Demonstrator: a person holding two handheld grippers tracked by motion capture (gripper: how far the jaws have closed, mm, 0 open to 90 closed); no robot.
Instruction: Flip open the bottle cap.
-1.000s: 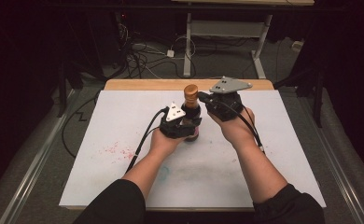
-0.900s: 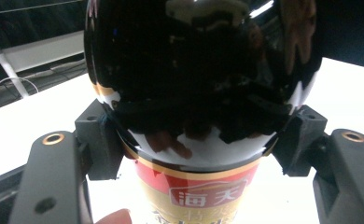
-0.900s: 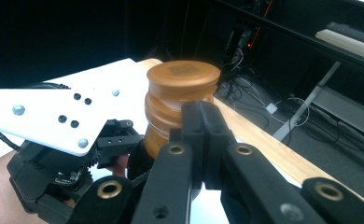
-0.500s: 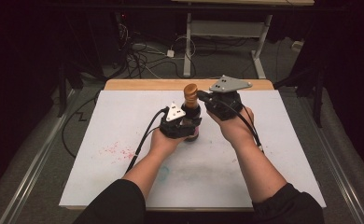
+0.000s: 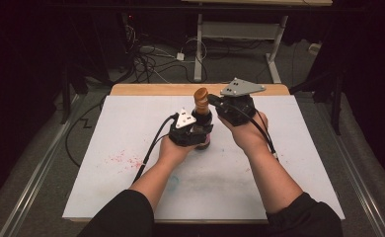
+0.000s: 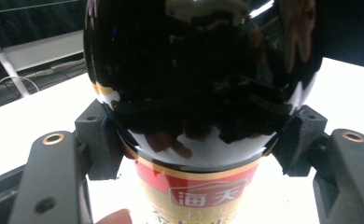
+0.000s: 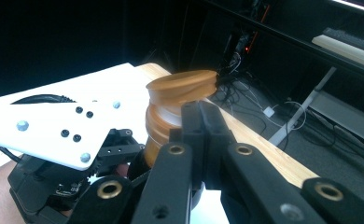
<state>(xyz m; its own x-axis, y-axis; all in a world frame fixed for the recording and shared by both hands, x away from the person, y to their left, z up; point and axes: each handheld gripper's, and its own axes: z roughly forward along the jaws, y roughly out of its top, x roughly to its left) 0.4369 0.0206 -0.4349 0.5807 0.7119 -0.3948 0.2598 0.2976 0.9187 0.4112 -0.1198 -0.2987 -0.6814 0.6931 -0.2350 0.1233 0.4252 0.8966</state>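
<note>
Upright near the middle of the white table [image 5: 289, 163], toward its far edge, stands a dark bottle [image 5: 203, 118] with a brown cap [image 5: 201, 94]. The left tongs [image 5: 200, 132] pinch the bottle's body: in the left gripper view the black glass and the red-and-gold label [image 6: 196, 198] sit between the two pads [image 6: 98, 140], which press its sides just above the label. A grey plate [image 5: 185, 118] tops this gripper, and its cable [image 5: 151, 148] trails back along the left forearm.

The right tongs [image 5: 211, 101] reach in from the right at neck height, beside the cap. In the right gripper view their jaws lie pressed together, tips just below the cap's rim and against the brown neck [image 7: 161, 121]; whether they grip anything cannot be told. The cap looks slightly tilted there. Pink speckles [image 5: 124, 159] mark the table's left part, well apart from the bottle. Cables [image 5: 151, 54] lie on the floor beyond the table.
</note>
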